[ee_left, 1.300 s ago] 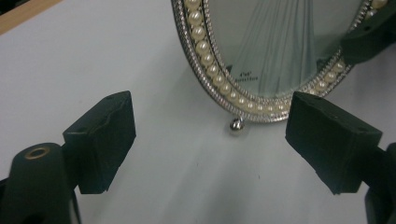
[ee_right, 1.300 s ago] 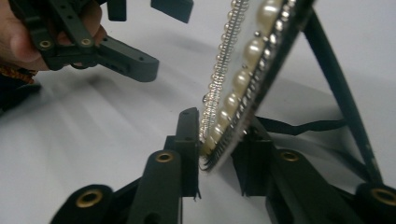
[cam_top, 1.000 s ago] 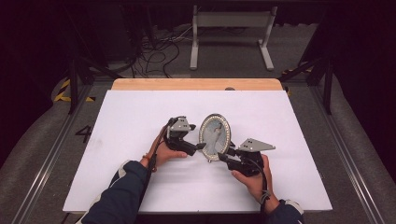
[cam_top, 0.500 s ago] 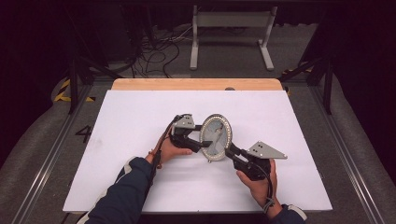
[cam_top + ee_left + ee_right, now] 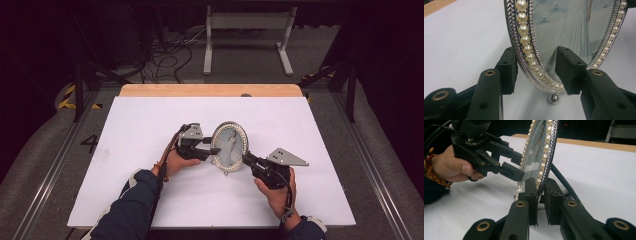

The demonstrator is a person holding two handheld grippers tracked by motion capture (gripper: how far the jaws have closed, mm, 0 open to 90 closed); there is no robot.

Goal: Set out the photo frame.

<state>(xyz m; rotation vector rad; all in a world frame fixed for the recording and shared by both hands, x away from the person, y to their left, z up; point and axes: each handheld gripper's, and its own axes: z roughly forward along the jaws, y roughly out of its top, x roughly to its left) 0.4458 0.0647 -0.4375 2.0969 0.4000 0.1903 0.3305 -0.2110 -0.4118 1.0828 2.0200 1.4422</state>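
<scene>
A laboratory or recording studio is suggested. A white-covered wooden tabletop [image 5: 150, 125] is surrounded by dark black walls, a grey carpeted floor [image 5: 45, 150] with loose black cables [image 5: 167, 55], metal floor rails [image 5: 50, 170] and a grey metal stand [image 5: 248, 30].

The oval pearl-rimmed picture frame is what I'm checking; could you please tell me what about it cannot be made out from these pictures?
- Back of the picture frame and any stand: turned away in the high view; hidden by its own rim in the right gripper view.
- Top of the frame: cut off by the upper edge in both gripper views.
- Left gripper contact: its jaws have just been closing around the rim; a gap shows at one pad, the other overlaps the glass, contact unclear.
- The printed figure's details: too small, glare.
</scene>
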